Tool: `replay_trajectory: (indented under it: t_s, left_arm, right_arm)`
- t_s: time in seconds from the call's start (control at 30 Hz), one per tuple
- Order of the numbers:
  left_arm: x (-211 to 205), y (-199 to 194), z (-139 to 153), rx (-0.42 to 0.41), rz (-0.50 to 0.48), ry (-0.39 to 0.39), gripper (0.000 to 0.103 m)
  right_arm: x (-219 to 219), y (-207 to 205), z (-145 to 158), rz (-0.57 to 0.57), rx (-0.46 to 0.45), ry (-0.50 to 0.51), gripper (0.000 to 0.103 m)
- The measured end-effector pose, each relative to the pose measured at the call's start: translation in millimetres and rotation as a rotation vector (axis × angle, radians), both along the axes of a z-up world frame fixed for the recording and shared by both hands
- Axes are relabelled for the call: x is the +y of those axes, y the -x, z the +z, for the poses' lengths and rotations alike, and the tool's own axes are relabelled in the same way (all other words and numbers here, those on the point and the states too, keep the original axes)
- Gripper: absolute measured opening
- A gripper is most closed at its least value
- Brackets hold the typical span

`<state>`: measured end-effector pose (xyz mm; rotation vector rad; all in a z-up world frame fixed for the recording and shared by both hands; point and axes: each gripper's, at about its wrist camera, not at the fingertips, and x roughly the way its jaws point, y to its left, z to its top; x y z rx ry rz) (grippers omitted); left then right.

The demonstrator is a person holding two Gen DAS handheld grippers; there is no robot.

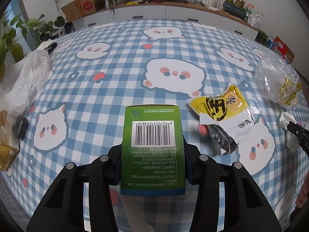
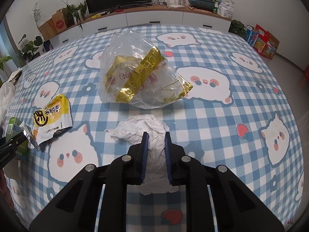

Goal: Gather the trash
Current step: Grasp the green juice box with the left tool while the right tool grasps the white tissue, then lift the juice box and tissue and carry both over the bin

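On the tabletop: checked cloth (image 1: 119,81) carries all the trash; nothing shown as binned yet.
Left gripper (image 1: 152,166): clamped on green box (image 1: 152,135), pads pressing its two long sides; box near the table's near edge.
Right gripper (image 2: 156,150): closed on tissue (image 2: 143,125), white wad pinched between the blue pads, its far part lying on the cloth.
Done, as judged: two pieces gripped, one per hand; neither clearly lifted.
Left to do: yellow wrapper (image 1: 220,112) lies loose between box and tissue; clear bag (image 2: 139,73) with gold foil sits beyond the tissue, toward the table's middle.
Bin: none visible in either view; drop place cannot tell.
Left view only: white bag (image 1: 25,77) crumpled at the left edge, small black block (image 1: 19,128) just beside it, barcode face of the box.
Right view only: bag's gold foil in full; floor and coloured cartons (image 2: 262,40) past the right far corner.
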<state>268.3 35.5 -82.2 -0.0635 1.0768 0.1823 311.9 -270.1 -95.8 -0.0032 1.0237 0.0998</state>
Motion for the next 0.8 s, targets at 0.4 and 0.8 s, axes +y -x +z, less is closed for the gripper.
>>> replay_trajectory:
  t_s: [0.4, 0.8]
  left_arm:
    - [-4.4, 23.5, 16.6, -0.004, -0.017, 0.018, 0.046]
    - [-6.4, 60.4, 40.6, -0.025, -0.03, 0.028, 0.045]
  right_arm:
    - [2.9, 25.2, 26.9, -0.008, -0.028, -0.002, 0.013]
    - [12.9, 70.4, 45.9, 0.011, -0.054, 0.014, 0.013]
